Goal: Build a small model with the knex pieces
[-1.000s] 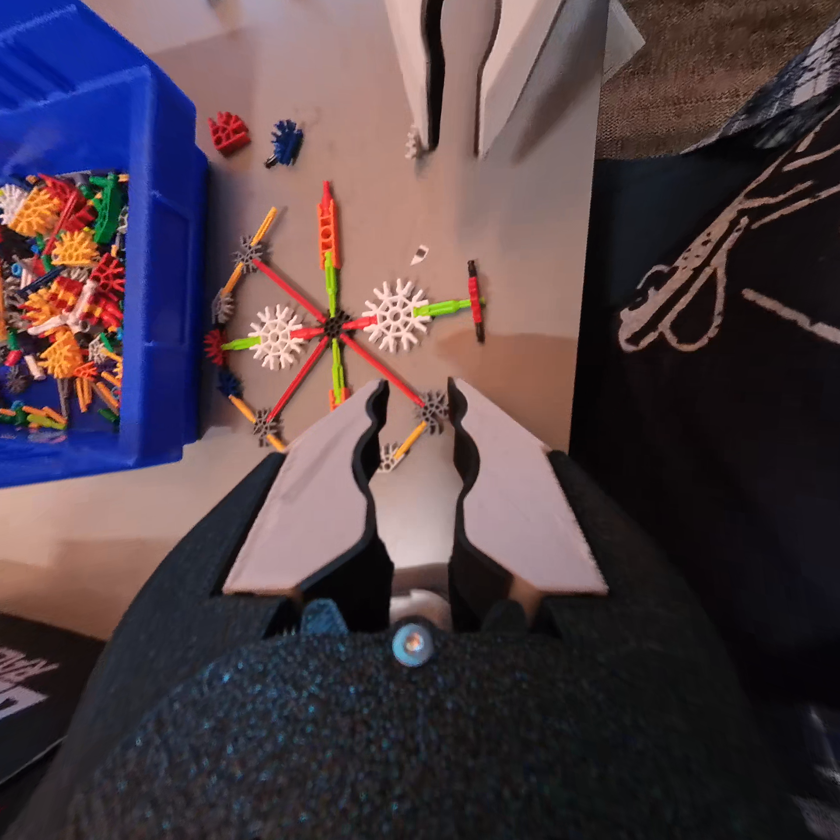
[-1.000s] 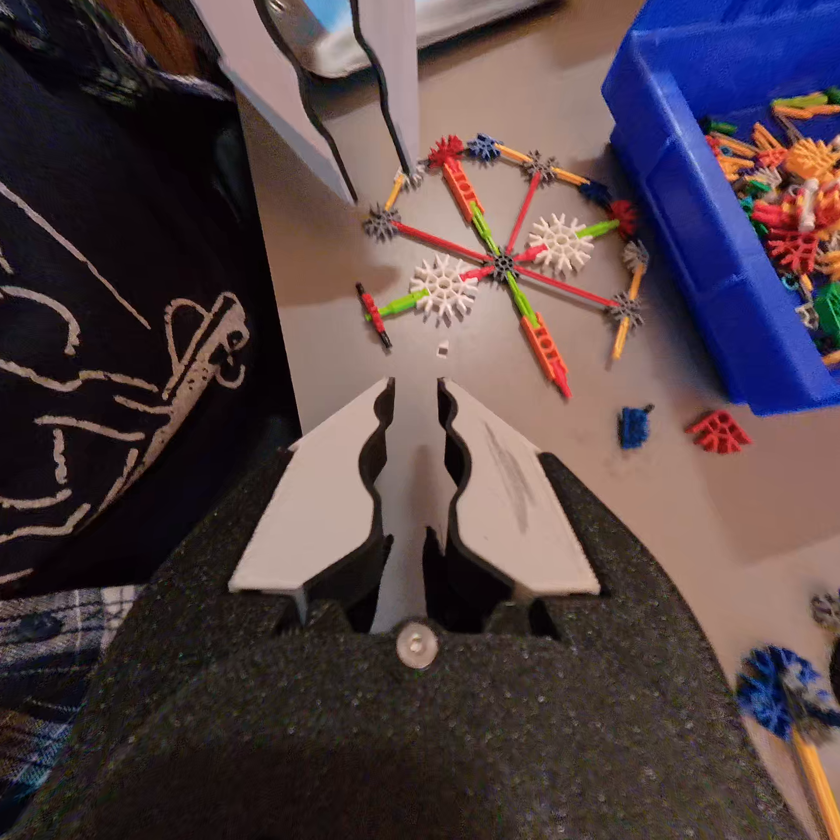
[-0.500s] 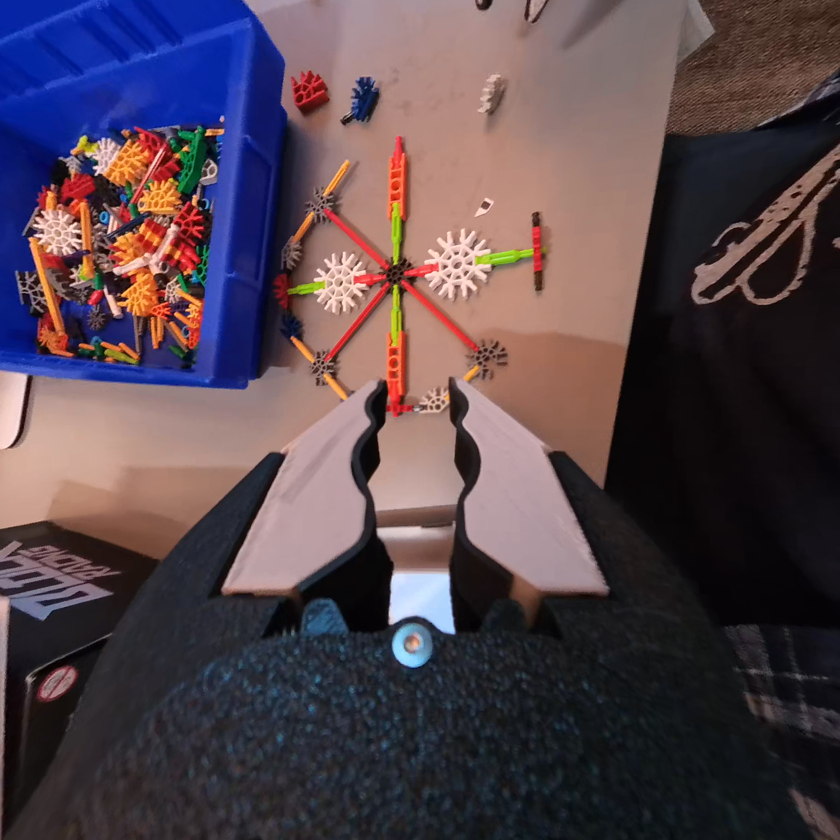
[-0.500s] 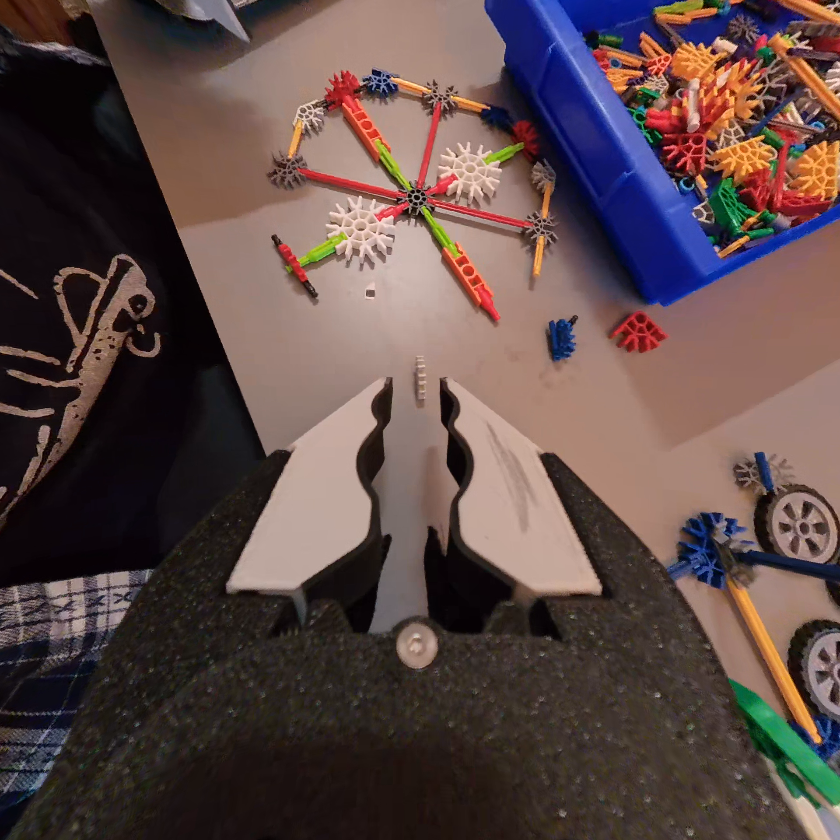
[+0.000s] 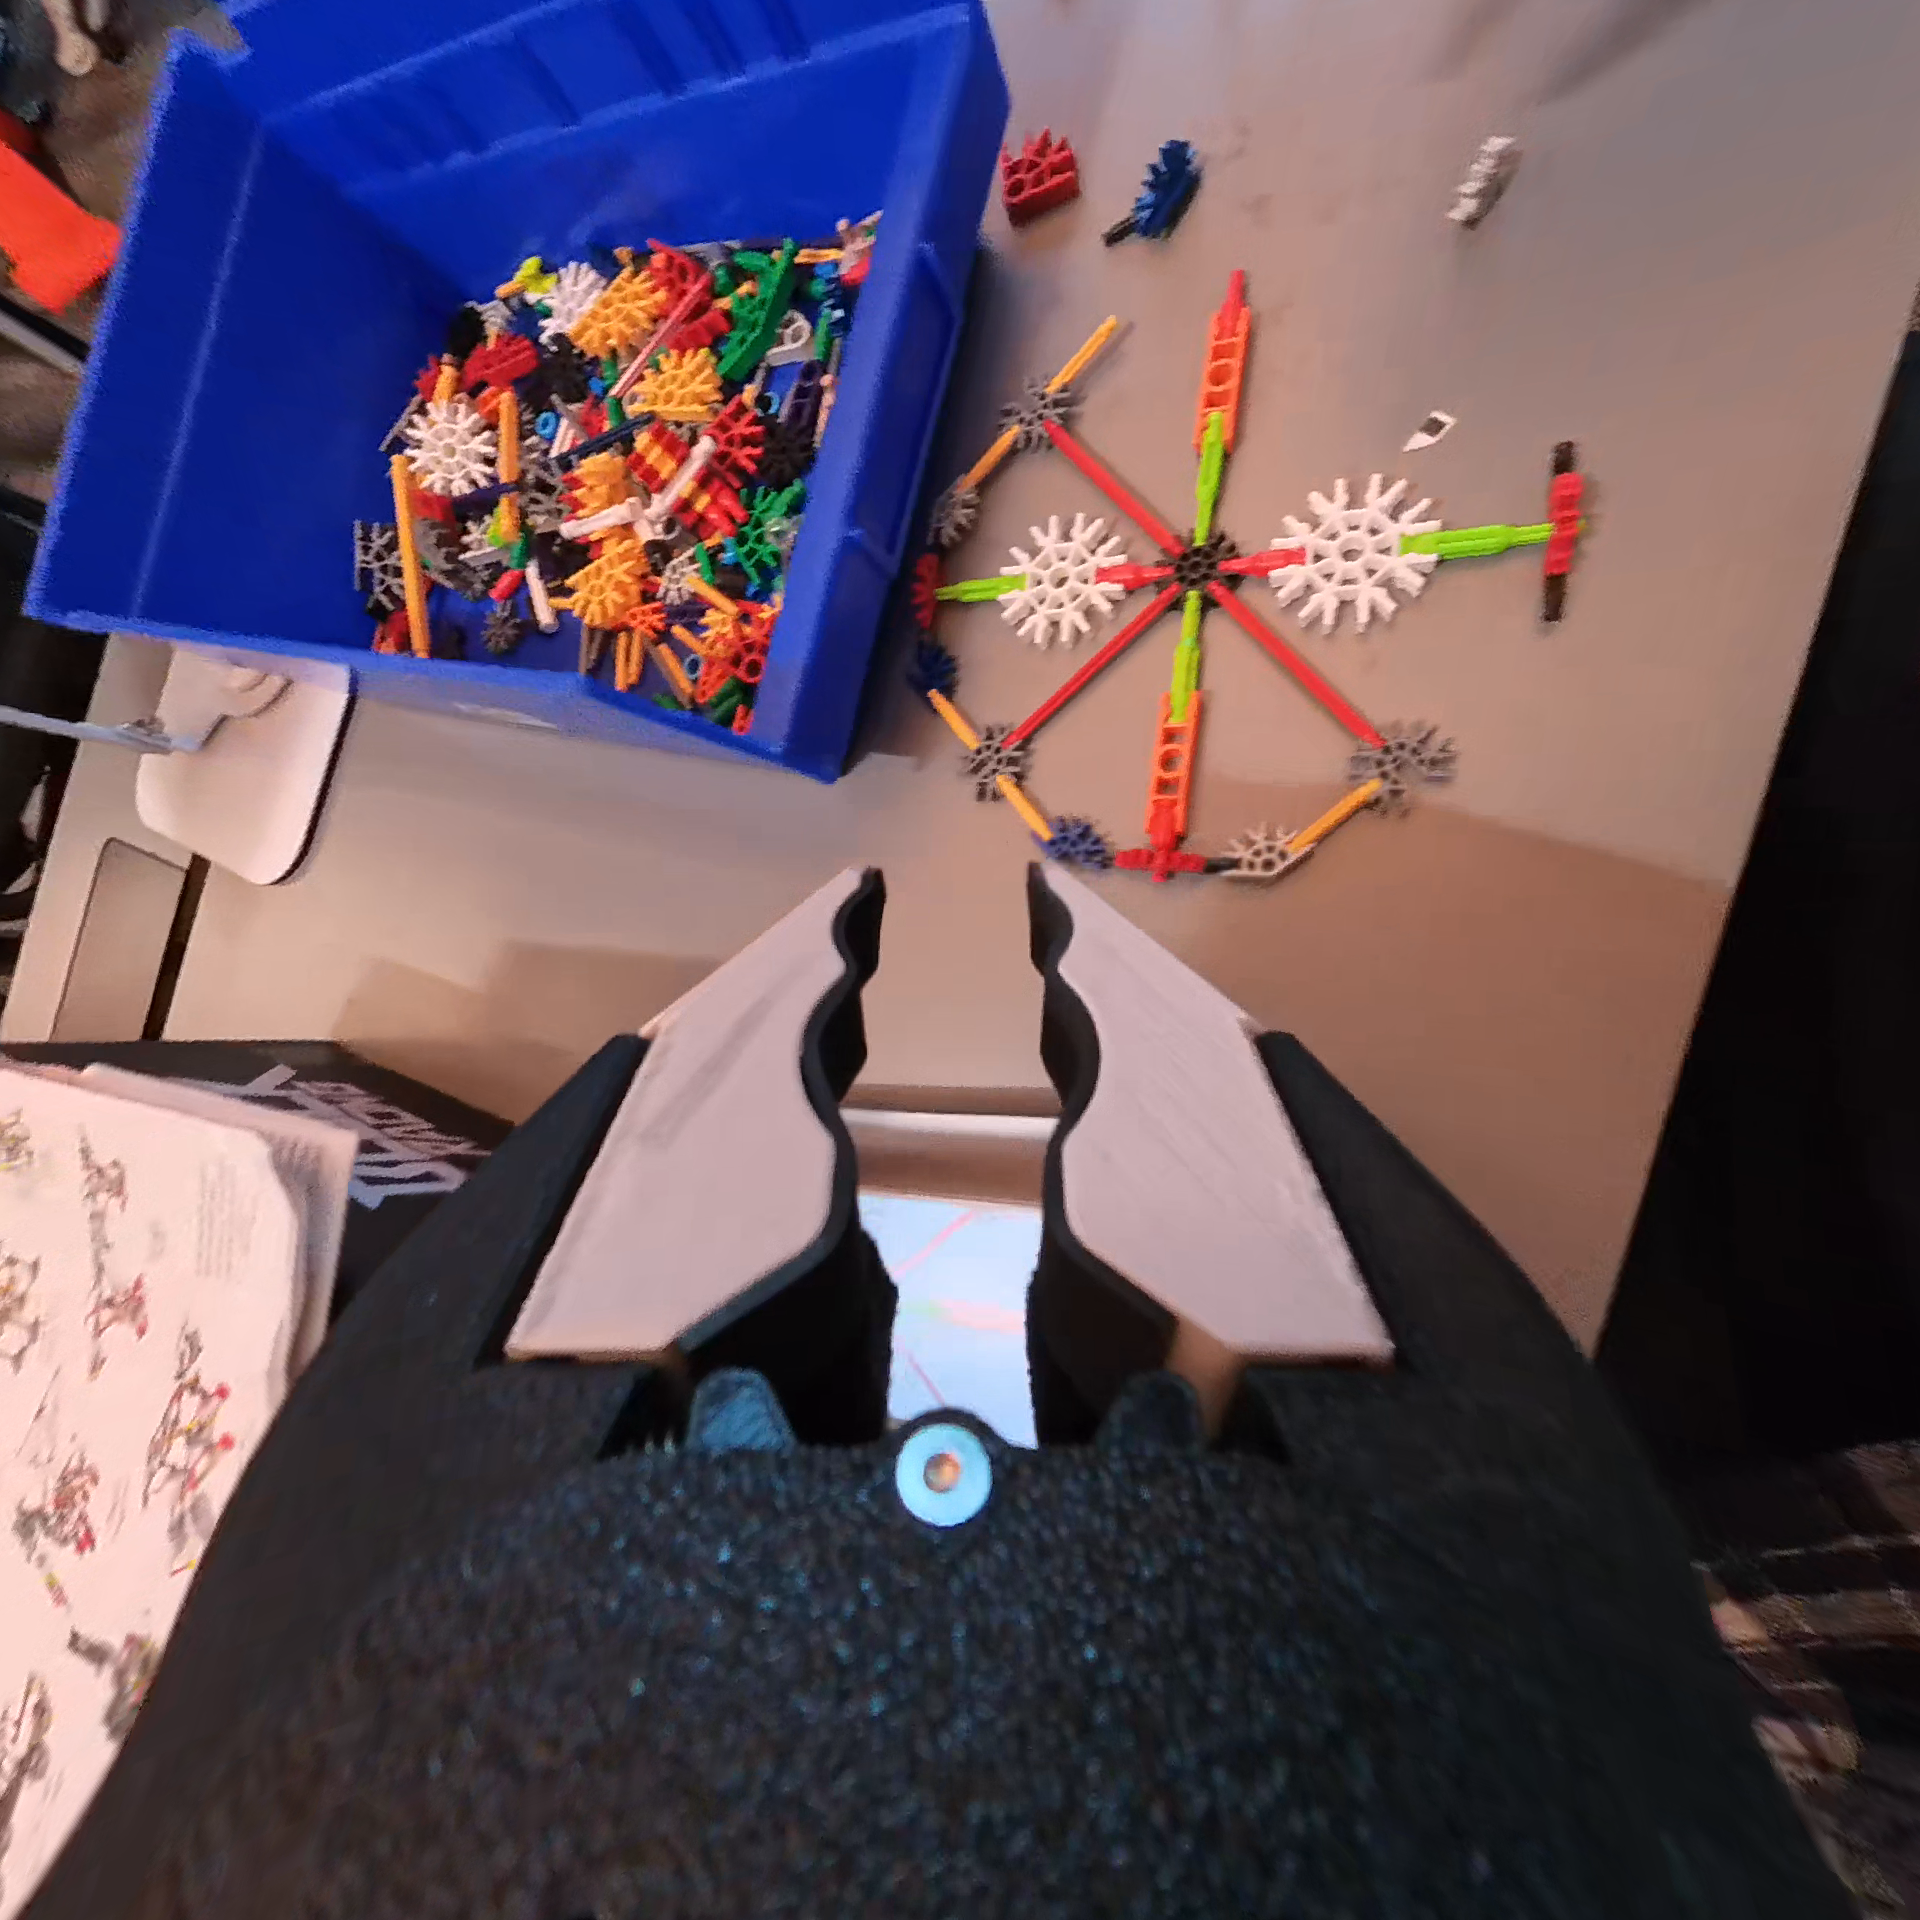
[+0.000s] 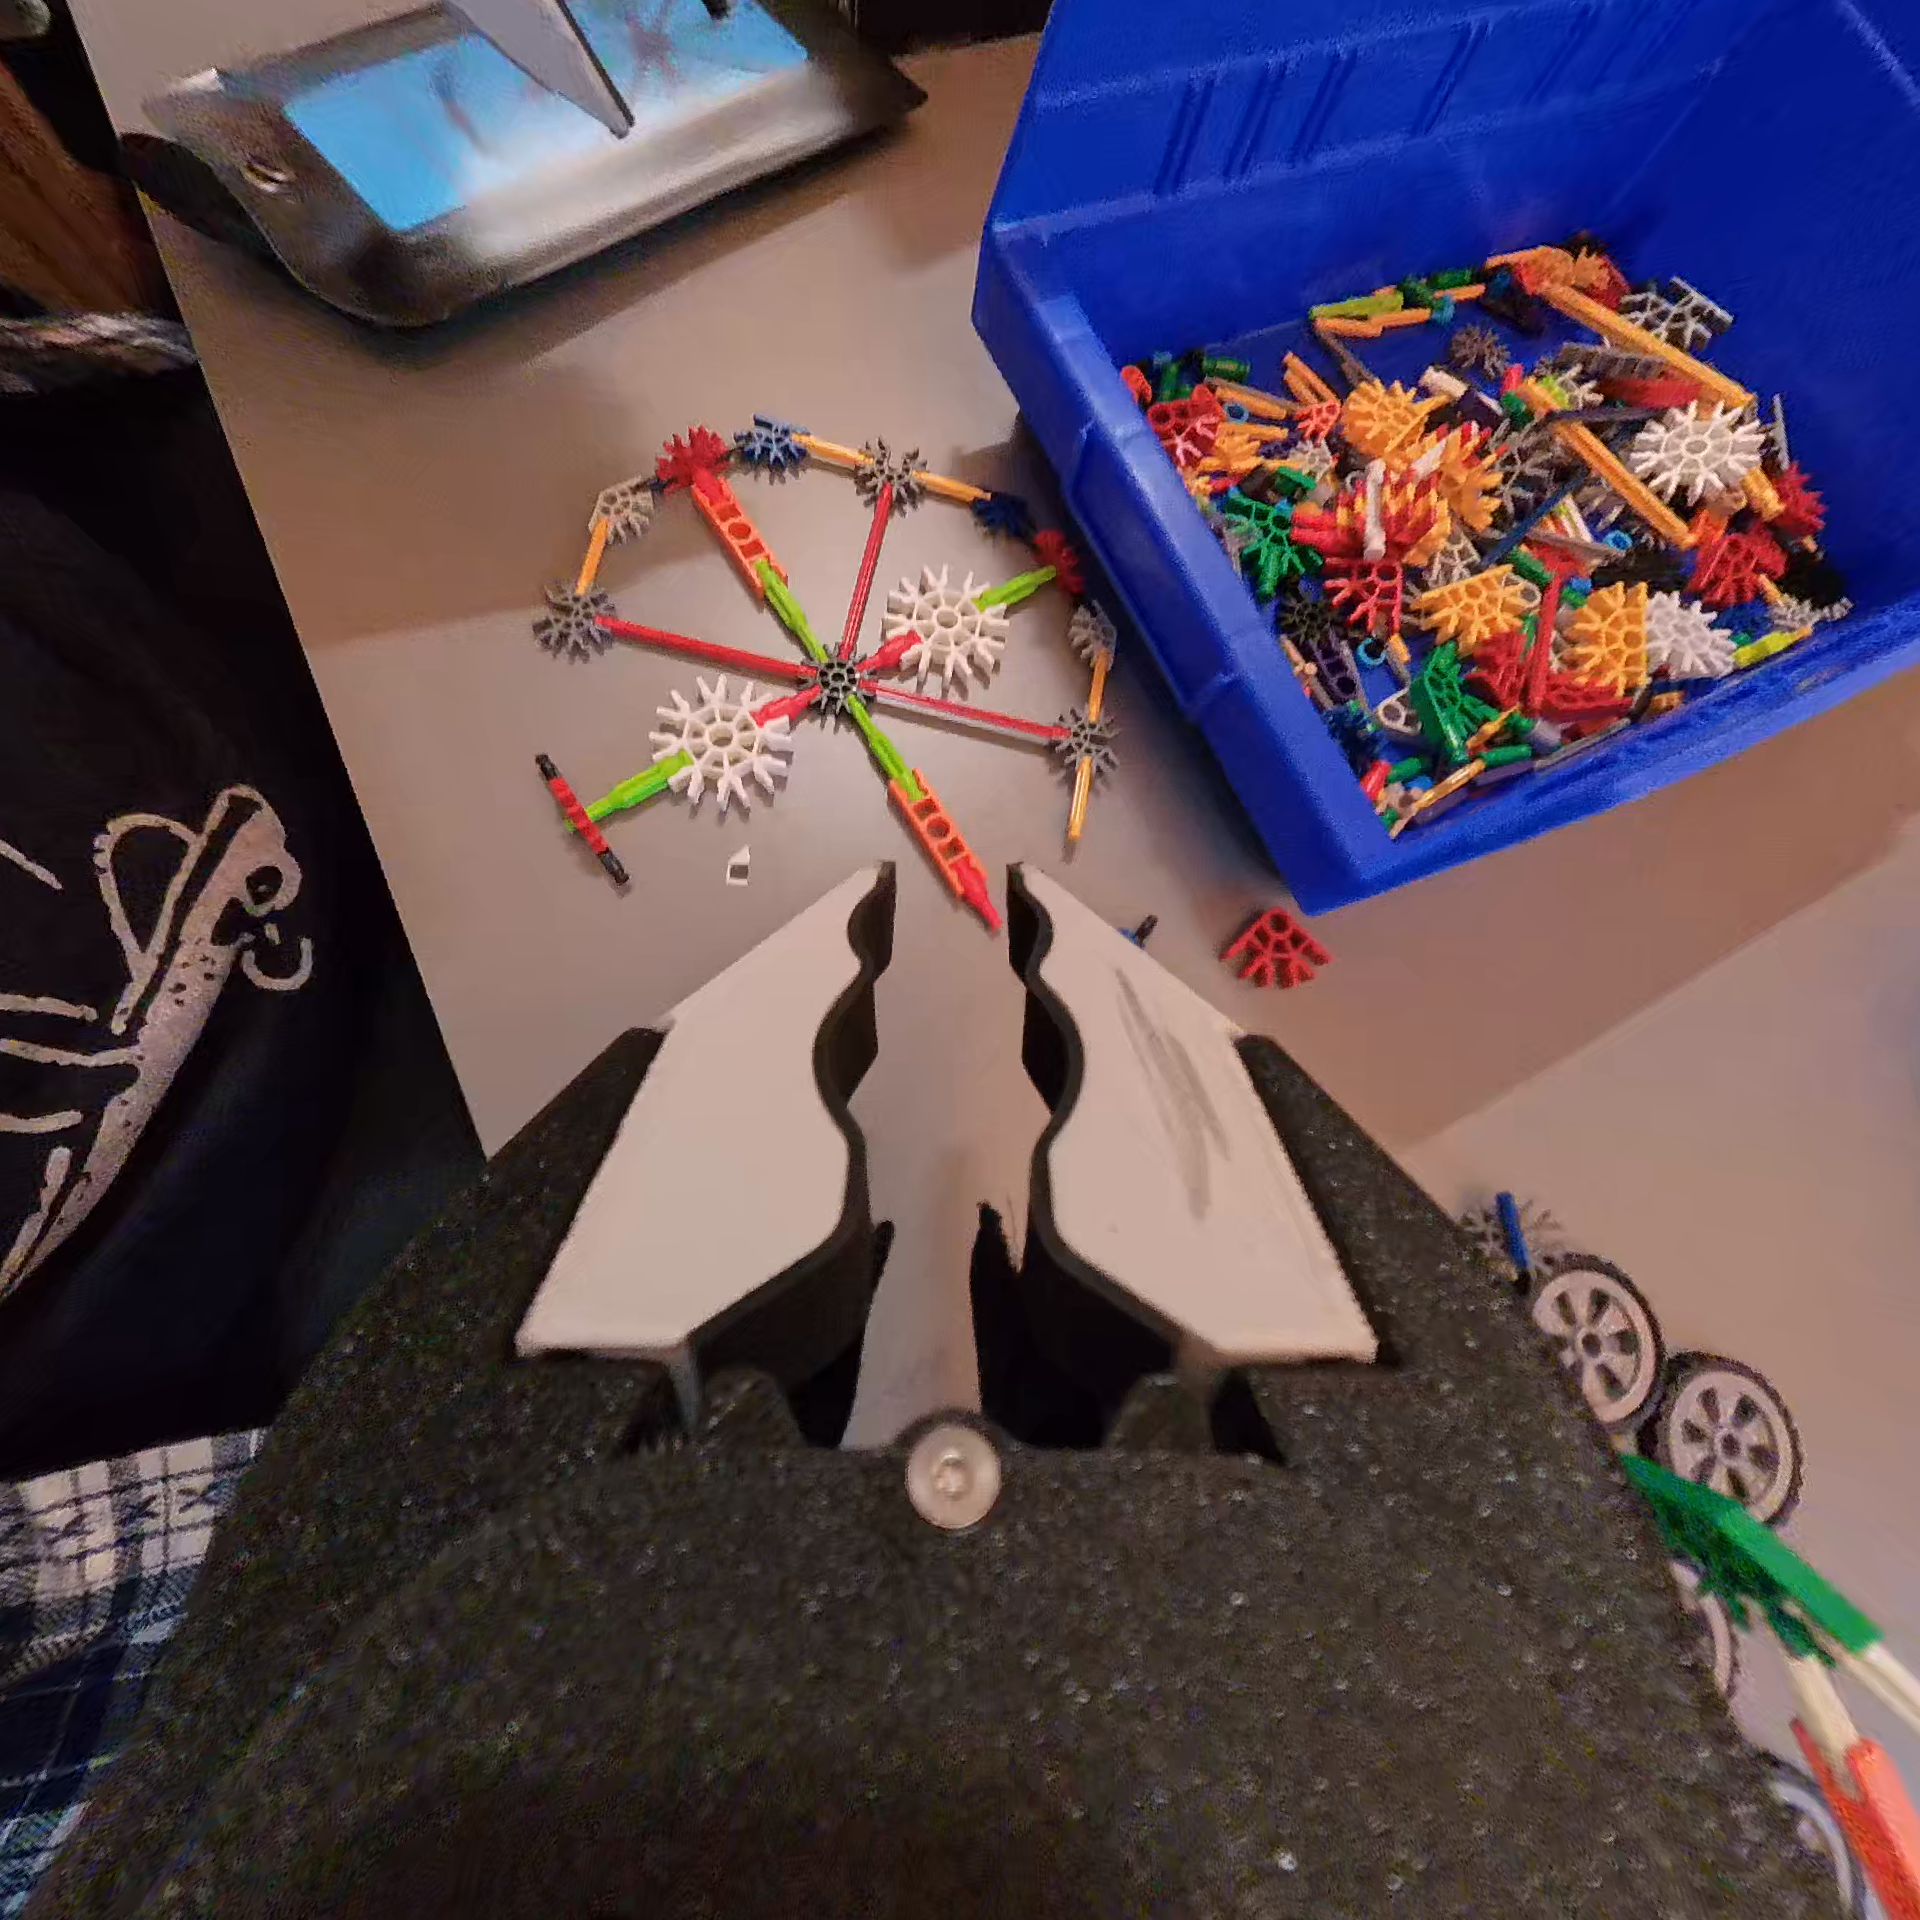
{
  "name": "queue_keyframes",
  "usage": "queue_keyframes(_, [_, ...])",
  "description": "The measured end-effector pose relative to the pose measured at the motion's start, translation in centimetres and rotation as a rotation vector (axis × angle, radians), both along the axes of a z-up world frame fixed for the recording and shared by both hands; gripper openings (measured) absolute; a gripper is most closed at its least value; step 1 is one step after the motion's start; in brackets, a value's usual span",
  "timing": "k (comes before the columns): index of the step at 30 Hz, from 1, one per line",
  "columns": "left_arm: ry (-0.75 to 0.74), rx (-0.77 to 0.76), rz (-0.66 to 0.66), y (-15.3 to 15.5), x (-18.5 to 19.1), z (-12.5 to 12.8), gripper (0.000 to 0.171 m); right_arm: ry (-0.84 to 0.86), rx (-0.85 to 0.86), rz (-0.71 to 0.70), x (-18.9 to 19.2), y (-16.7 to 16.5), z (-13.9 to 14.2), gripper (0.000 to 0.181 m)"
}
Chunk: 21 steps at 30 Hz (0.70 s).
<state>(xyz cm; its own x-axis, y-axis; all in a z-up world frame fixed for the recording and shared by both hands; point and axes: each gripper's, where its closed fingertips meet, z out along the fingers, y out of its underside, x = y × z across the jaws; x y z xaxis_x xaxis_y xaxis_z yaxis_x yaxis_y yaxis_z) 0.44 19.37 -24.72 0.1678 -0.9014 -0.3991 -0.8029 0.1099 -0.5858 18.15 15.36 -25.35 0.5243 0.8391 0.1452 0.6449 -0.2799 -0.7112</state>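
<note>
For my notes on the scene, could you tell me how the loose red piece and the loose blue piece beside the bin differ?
The red piece is a flat fan-shaped connector, while the blue piece is a spiky round one with a dark stub. The red piece lies nearer the blue bin; the blue piece lies farther out. Both lie loose on the table, untouched.

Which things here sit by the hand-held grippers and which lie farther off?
By the grippers:
left hand-held gripper, open, empty
right hand-held gripper, open, empty
flat wheel model

Farther off:
blue bin of parts
red connector
tablet
booklet
</note>
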Motion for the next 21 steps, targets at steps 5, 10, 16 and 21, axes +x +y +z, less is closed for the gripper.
queue_keyframes(5, [-0.032,0.023,0.033,1.9,-1.1,0.8,0.027,-0.001,0.013,-0.004,-0.7,1.8,0.9,0.021])
queue_keyframes(10, [-0.057,0.035,0.048,3.4,-1.5,0.9,0.027,-0.007,0.026,-0.018,-1.6,4.1,1.8,0.021])
queue_keyframes(16, [-0.103,0.038,0.048,5.0,-1.3,0.9,0.027,-0.026,0.027,-0.042,-2.3,7.9,3.1,0.020])
queue_keyframes(21, [-0.148,0.049,0.032,6.0,-0.6,1.3,0.027,-0.070,0.010,-0.012,-4.2,11.6,3.6,0.020])
